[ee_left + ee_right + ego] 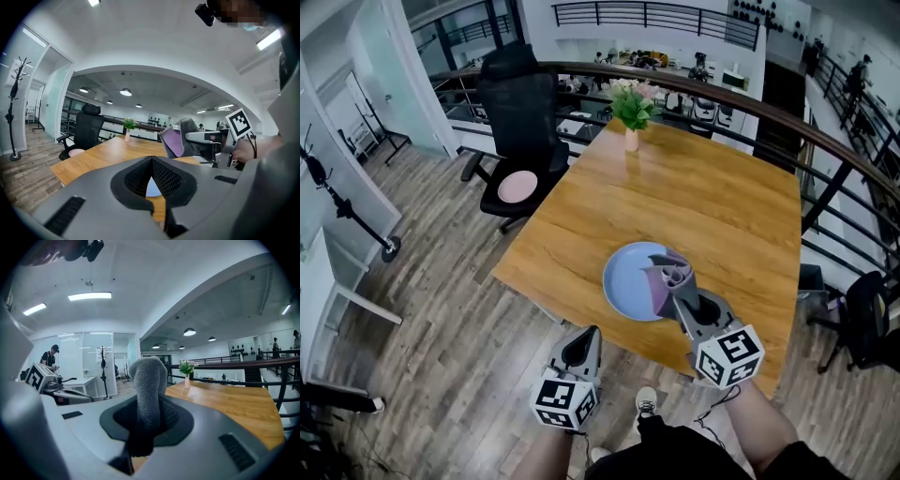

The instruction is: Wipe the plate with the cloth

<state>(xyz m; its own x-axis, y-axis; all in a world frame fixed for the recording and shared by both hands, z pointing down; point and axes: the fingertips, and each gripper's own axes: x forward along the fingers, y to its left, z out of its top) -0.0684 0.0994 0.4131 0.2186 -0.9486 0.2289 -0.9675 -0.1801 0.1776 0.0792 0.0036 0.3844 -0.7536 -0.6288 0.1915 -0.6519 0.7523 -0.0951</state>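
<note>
You are gripping the bunched grey-and-purple cloth [667,278] tight in your right gripper [679,298], holding it over the blue plate [626,281] sitting close to the wooden table's [703,187] near edge, while your left gripper [586,339] is hanging clenched and empty just off that edge.

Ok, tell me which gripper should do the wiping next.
Right. The right gripper clamps the cloth, held over the plate; the left gripper is shut, empty and farther from the plate.
</note>
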